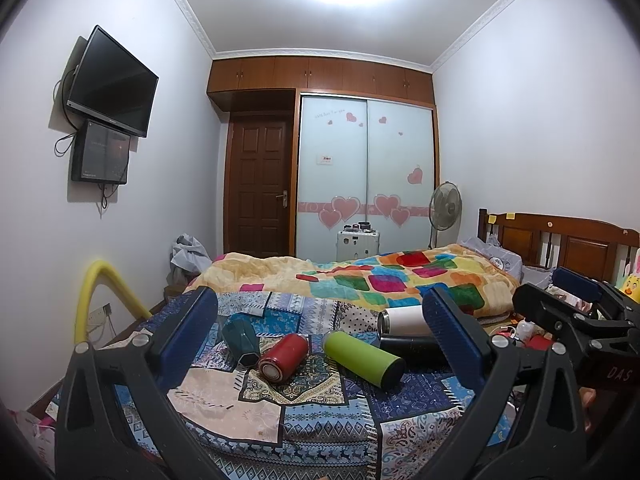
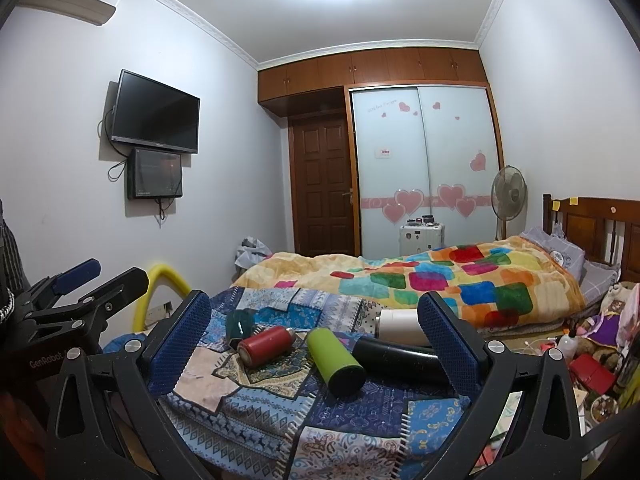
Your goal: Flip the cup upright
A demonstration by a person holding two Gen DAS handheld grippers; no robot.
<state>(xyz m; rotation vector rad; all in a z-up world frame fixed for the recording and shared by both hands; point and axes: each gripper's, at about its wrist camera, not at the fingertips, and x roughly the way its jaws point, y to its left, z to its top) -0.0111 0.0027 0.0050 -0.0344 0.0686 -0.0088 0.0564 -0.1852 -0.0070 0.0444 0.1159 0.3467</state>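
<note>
Several cups lie on their sides on a patchwork cloth (image 1: 320, 420) over a small table: a dark teal faceted cup (image 1: 240, 340), a red one (image 1: 283, 358), a green one (image 1: 363, 358), a black one (image 1: 412, 347) and a white one (image 1: 404, 320). They also show in the right wrist view: teal (image 2: 239, 323), red (image 2: 266, 346), green (image 2: 335, 361), black (image 2: 400, 360), white (image 2: 400, 327). My left gripper (image 1: 320, 336) is open and empty, held back from the cups. My right gripper (image 2: 316, 334) is open and empty, also short of them.
A bed with a colourful blanket (image 1: 400, 284) lies behind the table. A yellow foam tube (image 1: 104, 292) arches at the left. Clutter sits on the floor at the right (image 2: 588, 368). The right gripper shows at the right edge of the left view (image 1: 576, 312).
</note>
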